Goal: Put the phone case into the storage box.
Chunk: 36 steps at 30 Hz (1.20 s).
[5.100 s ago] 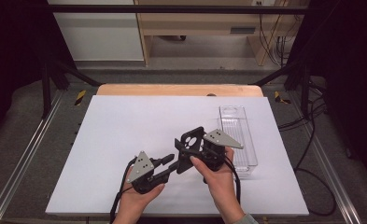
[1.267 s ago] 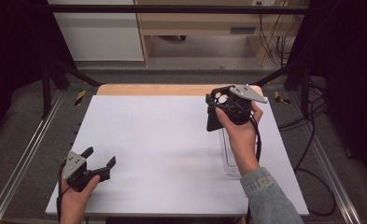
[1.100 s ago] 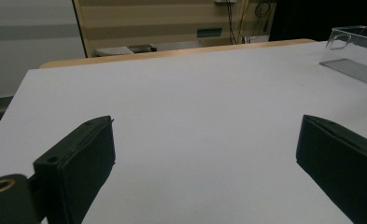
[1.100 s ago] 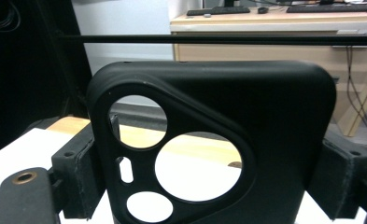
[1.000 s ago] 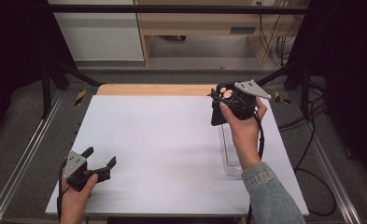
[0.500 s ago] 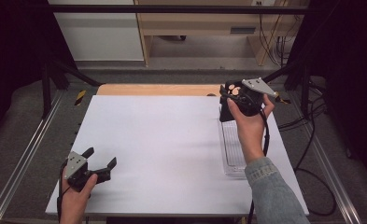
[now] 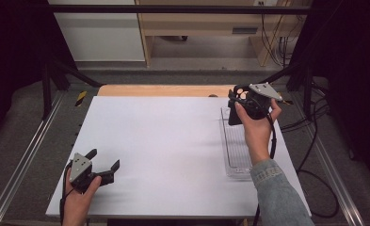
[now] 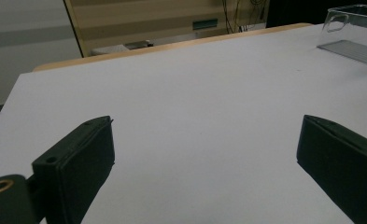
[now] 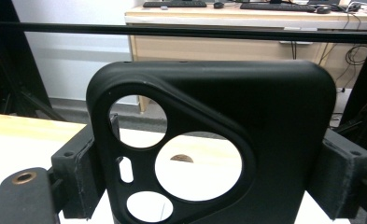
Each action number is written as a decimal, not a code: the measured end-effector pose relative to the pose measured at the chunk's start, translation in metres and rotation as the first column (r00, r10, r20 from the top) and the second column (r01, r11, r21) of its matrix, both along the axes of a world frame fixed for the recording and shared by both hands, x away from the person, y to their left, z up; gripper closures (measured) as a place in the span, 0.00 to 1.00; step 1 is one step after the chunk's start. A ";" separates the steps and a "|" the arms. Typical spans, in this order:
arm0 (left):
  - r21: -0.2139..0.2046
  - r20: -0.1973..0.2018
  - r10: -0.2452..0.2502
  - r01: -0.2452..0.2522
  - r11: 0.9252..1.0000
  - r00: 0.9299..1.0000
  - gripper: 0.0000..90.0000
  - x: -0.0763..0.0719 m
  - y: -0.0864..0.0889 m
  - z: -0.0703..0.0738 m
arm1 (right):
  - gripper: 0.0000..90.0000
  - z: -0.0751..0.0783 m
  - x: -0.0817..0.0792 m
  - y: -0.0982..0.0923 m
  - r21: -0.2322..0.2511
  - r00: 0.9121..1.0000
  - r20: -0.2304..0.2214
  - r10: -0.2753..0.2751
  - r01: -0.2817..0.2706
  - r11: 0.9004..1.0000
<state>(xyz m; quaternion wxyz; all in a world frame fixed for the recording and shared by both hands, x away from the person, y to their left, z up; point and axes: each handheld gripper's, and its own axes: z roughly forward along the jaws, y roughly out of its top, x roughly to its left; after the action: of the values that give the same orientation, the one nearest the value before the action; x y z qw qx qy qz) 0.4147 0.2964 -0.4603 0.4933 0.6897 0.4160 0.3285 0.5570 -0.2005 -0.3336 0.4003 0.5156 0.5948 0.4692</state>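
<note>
Both grippers differ: your right gripper (image 7: 241, 107) clamps a black phone case (image 9: 218, 140) above the clear tray's (image 7: 237, 155) far end; your left gripper (image 7: 105, 162) gapes wide, holding nothing, near left.

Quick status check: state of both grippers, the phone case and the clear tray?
Left gripper: open, nothing between the jaws, low over the table's near left corner.
Right gripper: shut on the phone case, held over the far end of the tray.
Phone case: black, clamped across its width, upright, camera cutouts facing the right gripper view.
Tray: clear, nothing in it, lying flat at the table's right side.
Table: white top.
</note>
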 end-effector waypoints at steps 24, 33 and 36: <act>-0.021 0.066 -0.027 0.029 0.999 0.997 0.05 -0.001 0.008 0.000 | 0.15 -0.018 0.022 -0.007 0.011 0.998 -0.026 -0.062 0.063 0.998; -0.020 0.052 -0.021 0.022 1.000 0.998 0.06 -0.001 0.010 -0.001 | 0.15 -0.026 0.028 -0.003 0.000 0.997 -0.037 -0.061 0.061 0.998; -0.021 0.057 -0.023 0.024 0.999 0.998 0.06 -0.002 0.010 0.000 | 0.15 -0.028 0.031 -0.001 -0.001 0.997 -0.044 -0.061 0.061 0.998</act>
<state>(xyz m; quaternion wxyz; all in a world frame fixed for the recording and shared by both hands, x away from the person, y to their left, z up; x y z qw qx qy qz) 0.4131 0.3062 -0.4603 0.5164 0.6794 0.3972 0.3375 0.5878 -0.2013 -0.3620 0.4012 0.5436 0.5875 0.4453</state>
